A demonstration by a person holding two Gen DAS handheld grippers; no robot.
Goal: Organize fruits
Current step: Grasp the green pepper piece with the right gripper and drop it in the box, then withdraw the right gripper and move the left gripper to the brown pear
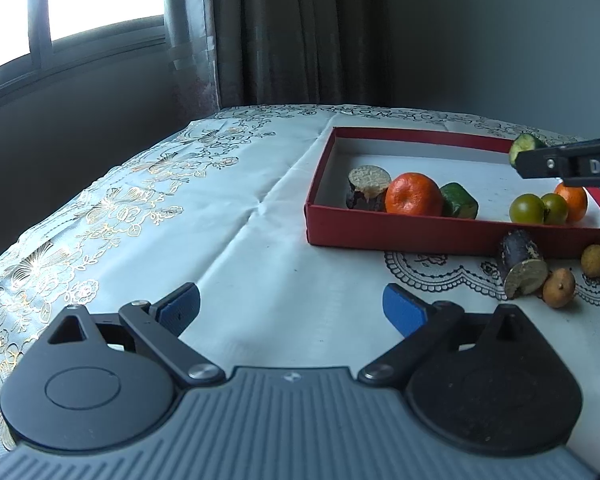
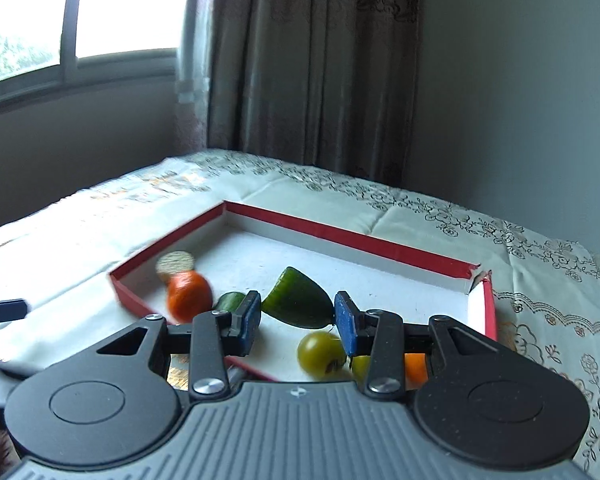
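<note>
A red box (image 1: 380,232) with a white floor lies on the table. In it are a sugarcane piece (image 1: 367,185), an orange (image 1: 412,194), a green cucumber chunk (image 1: 460,200), two green fruits (image 1: 526,209) and a second orange (image 1: 574,198). My right gripper (image 2: 296,316) is shut on a green cucumber piece (image 2: 298,300) and holds it above the box (image 2: 340,236); it shows in the left wrist view (image 1: 524,146) too. My left gripper (image 1: 292,308) is open and empty over the tablecloth, left of the box.
On the cloth in front of the box lie a dark sugarcane piece (image 1: 520,268) and two small brown longans (image 1: 558,288). A curtain (image 1: 296,32) and a window (image 1: 80,0) stand behind the table. The table's left edge (image 1: 60,216) curves away.
</note>
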